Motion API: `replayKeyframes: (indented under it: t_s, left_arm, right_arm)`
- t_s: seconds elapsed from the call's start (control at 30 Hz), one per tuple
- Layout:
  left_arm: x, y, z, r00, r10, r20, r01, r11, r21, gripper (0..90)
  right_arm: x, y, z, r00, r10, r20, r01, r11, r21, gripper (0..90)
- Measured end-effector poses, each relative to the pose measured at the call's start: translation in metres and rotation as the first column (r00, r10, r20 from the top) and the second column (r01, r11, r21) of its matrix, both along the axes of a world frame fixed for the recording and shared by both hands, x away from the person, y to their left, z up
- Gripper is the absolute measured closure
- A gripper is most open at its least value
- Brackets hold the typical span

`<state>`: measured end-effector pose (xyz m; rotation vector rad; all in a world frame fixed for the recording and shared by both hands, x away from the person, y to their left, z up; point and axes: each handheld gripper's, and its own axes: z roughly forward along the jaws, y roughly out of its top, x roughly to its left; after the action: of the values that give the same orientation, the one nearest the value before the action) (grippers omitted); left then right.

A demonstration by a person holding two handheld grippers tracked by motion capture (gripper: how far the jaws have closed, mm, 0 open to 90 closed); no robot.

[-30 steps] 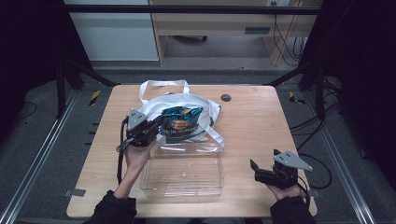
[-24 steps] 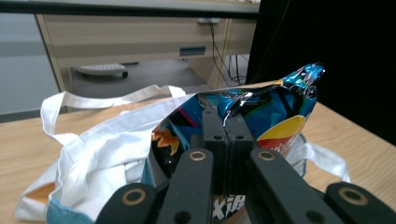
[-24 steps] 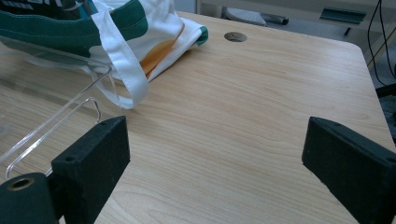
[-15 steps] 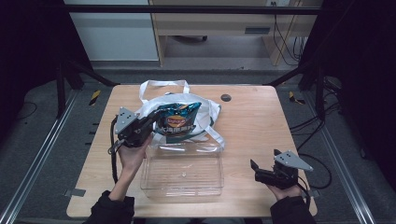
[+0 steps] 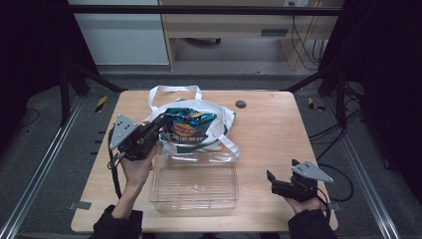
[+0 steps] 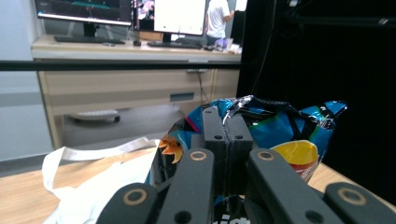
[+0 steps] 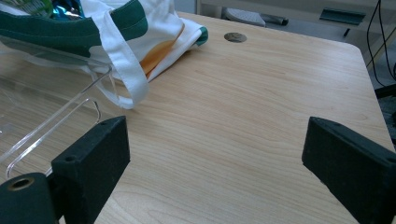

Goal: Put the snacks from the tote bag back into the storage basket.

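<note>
The left gripper has its jaws shut tight on the chip bag, which sits in the white tote bag near the table's far edge. It looks like pulling-out time; next comes lifting it toward the clear box. The right gripper waits open by the near right corner.

On the desk, the bag lies behind the clear bin, with the chip packet on it. The left gripper sits at the packet's left; the right gripper rests right of the bin.
</note>
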<state>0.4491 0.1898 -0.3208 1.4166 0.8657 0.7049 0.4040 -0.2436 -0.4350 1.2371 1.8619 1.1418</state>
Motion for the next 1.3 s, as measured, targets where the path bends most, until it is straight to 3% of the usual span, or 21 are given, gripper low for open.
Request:
replayKeyframes:
  t_s: [0.27, 0.53, 1.3]
  left_arm:
    - [-0.016, 0.0, 0.014, 0.9982, -0.043, 0.041, 0.045, 0.9982, -0.041, 90.0]
    - [-0.032, -0.003, 0.025, 0.994, -0.075, 0.079, 0.079, 0.9959, -0.044, 90.0]
    - [-0.063, -0.01, 0.022, 0.9902, -0.117, 0.076, 0.118, 0.993, -0.001, 90.0]
  right_arm:
    - [0.0, 0.0, 0.0, 1.0, 0.0, 0.001, 0.0, 1.0, 0.001, 7.9]
    - [-0.001, 0.0, 0.001, 1.0, 0.0, 0.003, 0.0, 1.0, 0.002, 7.9]
    - [-0.005, -0.002, 0.003, 0.9999, -0.003, 0.013, 0.003, 1.0, 0.007, 7.9]
